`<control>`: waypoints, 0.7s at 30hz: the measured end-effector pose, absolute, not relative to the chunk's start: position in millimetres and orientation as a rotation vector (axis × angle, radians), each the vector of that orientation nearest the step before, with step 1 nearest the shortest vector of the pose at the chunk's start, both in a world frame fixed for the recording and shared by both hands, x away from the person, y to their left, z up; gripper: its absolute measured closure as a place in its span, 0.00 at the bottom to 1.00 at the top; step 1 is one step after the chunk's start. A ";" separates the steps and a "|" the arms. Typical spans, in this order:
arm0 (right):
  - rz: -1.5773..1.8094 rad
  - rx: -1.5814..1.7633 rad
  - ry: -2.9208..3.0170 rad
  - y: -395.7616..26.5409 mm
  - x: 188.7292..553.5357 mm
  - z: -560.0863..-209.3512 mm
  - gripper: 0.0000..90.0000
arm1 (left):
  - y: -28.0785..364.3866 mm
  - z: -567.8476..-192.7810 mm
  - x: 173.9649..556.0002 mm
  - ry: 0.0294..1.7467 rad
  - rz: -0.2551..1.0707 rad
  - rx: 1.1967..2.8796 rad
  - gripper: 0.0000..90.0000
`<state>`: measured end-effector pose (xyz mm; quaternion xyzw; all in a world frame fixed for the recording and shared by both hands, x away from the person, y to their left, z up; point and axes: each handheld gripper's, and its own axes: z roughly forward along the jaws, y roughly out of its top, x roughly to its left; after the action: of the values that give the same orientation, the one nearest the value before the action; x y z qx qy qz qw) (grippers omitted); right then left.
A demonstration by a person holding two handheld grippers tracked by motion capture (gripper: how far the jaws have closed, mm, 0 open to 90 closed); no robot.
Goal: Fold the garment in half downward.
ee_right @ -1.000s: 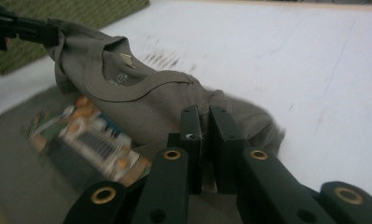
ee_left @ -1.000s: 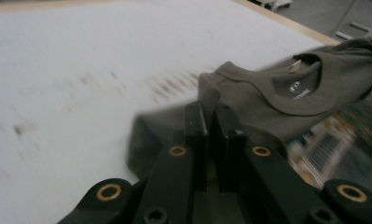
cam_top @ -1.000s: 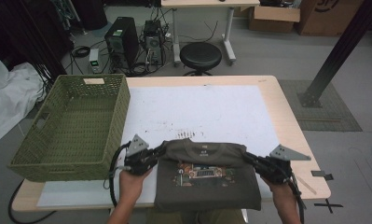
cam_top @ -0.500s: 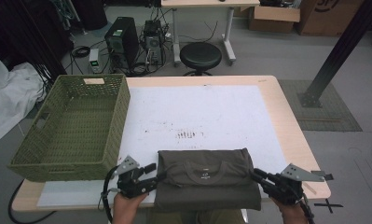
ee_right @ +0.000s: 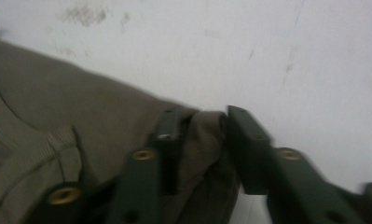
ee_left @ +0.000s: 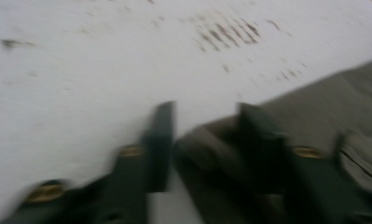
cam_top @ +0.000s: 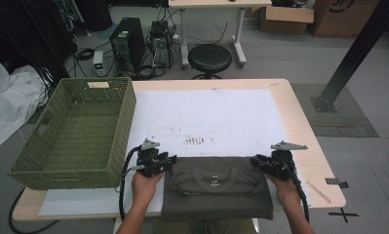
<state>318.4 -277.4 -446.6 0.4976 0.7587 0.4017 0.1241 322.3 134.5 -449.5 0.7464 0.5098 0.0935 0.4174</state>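
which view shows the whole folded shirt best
The high view: the folded olive shirt lies whole at the table's near edge, neckline up. The left gripper view, blurred, shows one far corner at that gripper's jaws. The right gripper view shows the other far corner bunched between its jaws, plus part of the collar.

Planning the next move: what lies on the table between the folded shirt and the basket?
In the high view, the left gripper and its hand sit between the basket and the shirt, over the white mat.
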 end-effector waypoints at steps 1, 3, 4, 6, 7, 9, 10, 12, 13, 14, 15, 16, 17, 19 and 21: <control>1.178 1.465 2.206 -279.4 317.6 -447.1 0.87 | 134.5 -449.3 321.4 1.274 0.230 1.881 0.87; 1.197 1.486 2.203 -283.6 316.8 -447.6 0.91 | 137.4 -447.8 320.2 1.277 0.222 1.859 0.91; 1.207 1.508 2.193 -284.4 316.4 -447.1 0.92 | 138.7 -446.5 319.7 1.279 0.225 1.840 0.91; 1.239 1.457 2.169 -282.5 315.0 -443.2 0.92 | 141.2 -441.1 320.1 1.275 0.260 1.787 0.92; 1.255 1.432 2.158 -280.8 316.4 -440.4 0.92 | 141.6 -438.6 322.3 1.269 0.276 1.782 0.92; 1.294 1.417 2.127 -277.1 324.9 -434.6 0.92 | 142.6 -434.1 330.6 1.272 0.298 1.772 0.92; 1.302 1.422 2.114 -274.8 331.7 -432.0 0.92 | 144.0 -431.4 336.0 1.277 0.313 1.757 0.92; 1.292 1.424 2.102 -268.4 349.2 -428.1 0.92 | 149.0 -425.5 350.6 1.294 0.347 1.713 0.92; 1.292 1.426 2.079 -264.9 360.7 -426.6 0.92 | 150.4 -424.3 354.2 1.298 0.353 1.703 0.92; 1.288 1.434 2.073 -263.5 365.4 -426.1 0.92 | 154.0 -421.8 363.7 1.310 0.350 1.682 0.92; 1.291 1.449 2.062 -260.5 377.5 -425.7 0.92 | 155.8 -420.3 370.9 1.321 0.353 1.676 0.92; 1.286 1.462 2.059 -258.1 386.3 -426.0 0.92 | 156.6 -419.3 377.2 1.324 0.363 1.680 0.92; 1.260 1.469 2.061 -255.2 394.1 -426.5 0.92 | 156.5 -419.0 382.7 1.324 0.369 1.686 0.92; 1.229 1.466 2.060 -250.4 404.6 -427.9 0.92 | 154.8 -419.7 390.6 1.326 0.389 1.702 0.92; 1.204 1.465 2.064 -246.9 413.4 -430.2 0.92 | 154.3 -424.3 394.1 1.344 0.383 1.695 0.91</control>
<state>413.4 -246.9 -430.2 0.5152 0.7258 0.4235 0.1686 394.1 154.3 -424.3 0.6870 0.5449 0.1551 0.4550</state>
